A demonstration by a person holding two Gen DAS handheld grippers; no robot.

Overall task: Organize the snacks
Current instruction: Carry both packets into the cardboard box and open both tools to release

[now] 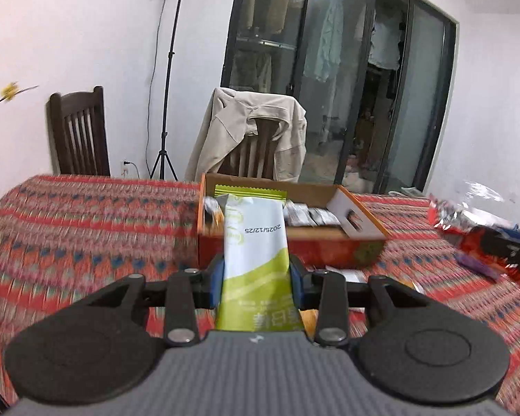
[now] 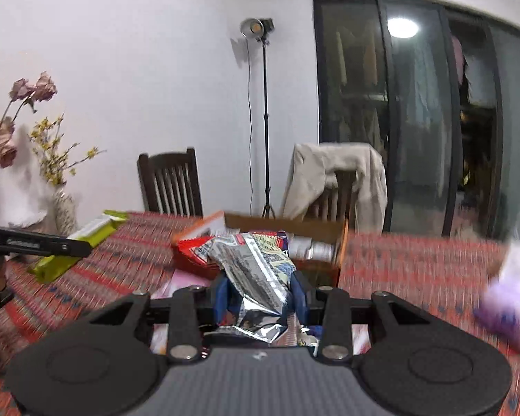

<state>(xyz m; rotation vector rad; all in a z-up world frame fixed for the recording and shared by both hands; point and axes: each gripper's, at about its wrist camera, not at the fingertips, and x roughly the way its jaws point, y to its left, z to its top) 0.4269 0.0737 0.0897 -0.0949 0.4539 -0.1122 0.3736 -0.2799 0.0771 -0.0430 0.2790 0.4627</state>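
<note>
2 snack packs are held: the left gripper (image 1: 256, 270) jaws clamp a green-white bar (image 1: 254, 242), the right gripper (image 2: 260, 294) jaws a foil packet (image 2: 256, 267). Both sit mid-frame before the cardboard box (image 1: 350, 215); lower each flat beside the packs inside.

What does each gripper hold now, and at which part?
The left gripper pinches a green-and-white snack bar across its middle. The right gripper pinches a crumpled silver snack bag near its lower end.
</note>
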